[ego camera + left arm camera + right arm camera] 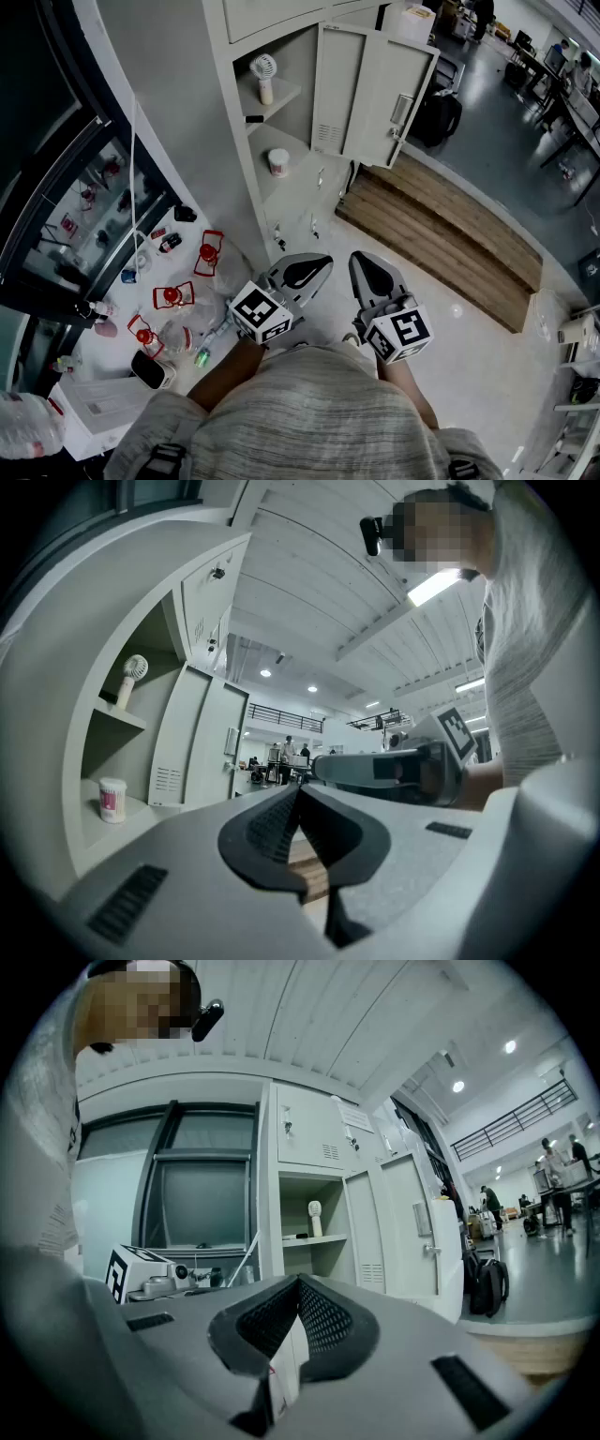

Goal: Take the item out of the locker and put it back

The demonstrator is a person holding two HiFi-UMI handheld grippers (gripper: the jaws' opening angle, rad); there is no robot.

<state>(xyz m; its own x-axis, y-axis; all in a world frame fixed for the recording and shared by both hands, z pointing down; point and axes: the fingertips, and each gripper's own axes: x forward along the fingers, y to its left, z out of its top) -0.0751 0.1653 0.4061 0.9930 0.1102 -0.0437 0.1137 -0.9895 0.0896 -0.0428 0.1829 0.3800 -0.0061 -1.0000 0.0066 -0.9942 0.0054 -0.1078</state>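
The pale locker (281,122) stands open with its door (375,94) swung right. A small white hand fan (264,75) stands on the upper shelf, and a white cup with a pink label (278,162) sits on the shelf below. Both show in the left gripper view, fan (131,677) and cup (112,800); the right gripper view shows the fan (315,1215). My left gripper (305,272) (298,794) and right gripper (375,277) (298,1283) are held level side by side, well short of the locker. Both are shut and hold nothing that I can make out.
Low wooden steps (441,234) lie right of the locker. On the floor at left are red lanterns (208,253), small bottles and a white box (94,408) beside a dark window. A black backpack (436,117) leans behind the door. People stand far off in the hall.
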